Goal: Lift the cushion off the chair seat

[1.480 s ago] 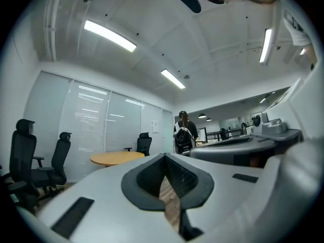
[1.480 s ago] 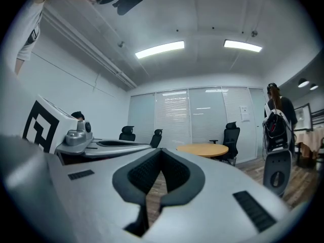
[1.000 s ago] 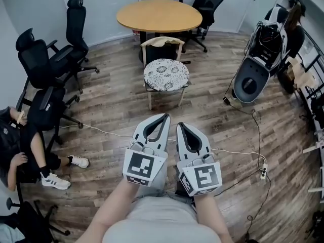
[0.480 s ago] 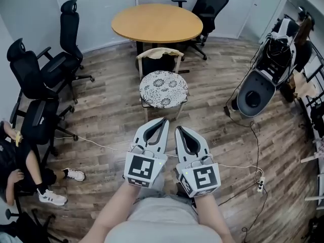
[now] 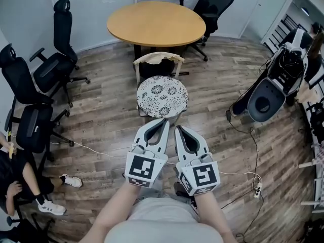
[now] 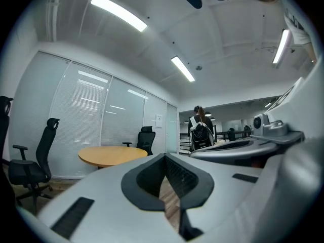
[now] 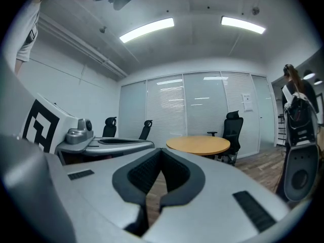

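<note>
A round white cushion with a dark flower print [image 5: 162, 96] lies on the seat of a small wooden chair [image 5: 158, 58] in front of the round wooden table [image 5: 154, 23]. My two grippers are held side by side, pointing level at the chair. The left gripper [image 5: 165, 120] and the right gripper [image 5: 178, 128] are both shut with nothing between their pads, their tips just short of the cushion's near edge. The cushion is hidden behind the jaws in both gripper views; only the left gripper [image 6: 165, 155], the right gripper [image 7: 162, 150] and the table [image 7: 198, 145] show.
Black office chairs [image 5: 53, 59] stand at the left and one [image 5: 212, 1] behind the table. A seated person [image 5: 15, 181] is at the lower left. A white cable [image 5: 91, 148] runs across the wood floor. A grey machine [image 5: 266, 97] stands at the right.
Both grippers have moved forward together towards the chair. The cushion now lies much closer to their tips. Both jaws have stayed shut.
</note>
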